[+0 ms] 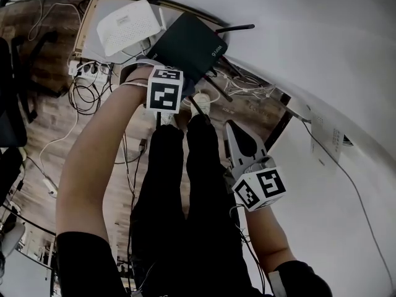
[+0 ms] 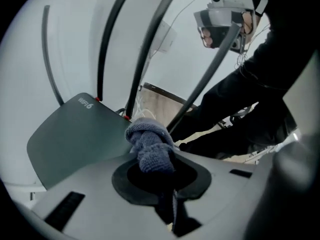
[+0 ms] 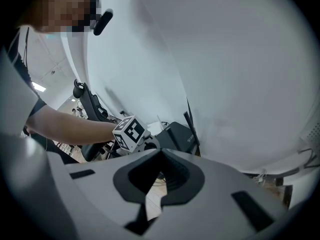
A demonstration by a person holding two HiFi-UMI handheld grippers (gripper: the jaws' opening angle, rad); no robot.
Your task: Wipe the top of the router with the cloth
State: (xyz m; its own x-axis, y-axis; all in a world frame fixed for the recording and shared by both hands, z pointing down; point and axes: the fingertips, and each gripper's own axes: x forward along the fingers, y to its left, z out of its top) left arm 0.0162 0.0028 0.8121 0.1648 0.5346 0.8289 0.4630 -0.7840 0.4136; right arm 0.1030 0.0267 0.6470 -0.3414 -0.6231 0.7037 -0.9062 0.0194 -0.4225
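A black router (image 1: 189, 45) with thin antennas lies on a white surface against the wall. In the left gripper view its flat top (image 2: 75, 134) fills the left side. My left gripper (image 2: 152, 159) is shut on a bunched blue-grey cloth (image 2: 149, 143), which sits at the router's edge beside the antenna bases. From the head view the left gripper (image 1: 176, 82) is right at the router's near side. My right gripper (image 1: 230, 127) hangs back over the person's legs, shut and with nothing in it. The right gripper view shows that gripper (image 3: 161, 154) facing the router (image 3: 177, 134).
A white router (image 1: 127, 26) lies left of the black one. A power strip (image 1: 90, 70) and loose cables (image 1: 86, 98) crowd the wooden floor at the left. The white wall (image 1: 322, 54) runs along the right. The person's dark trouser legs (image 1: 185, 184) fill the centre.
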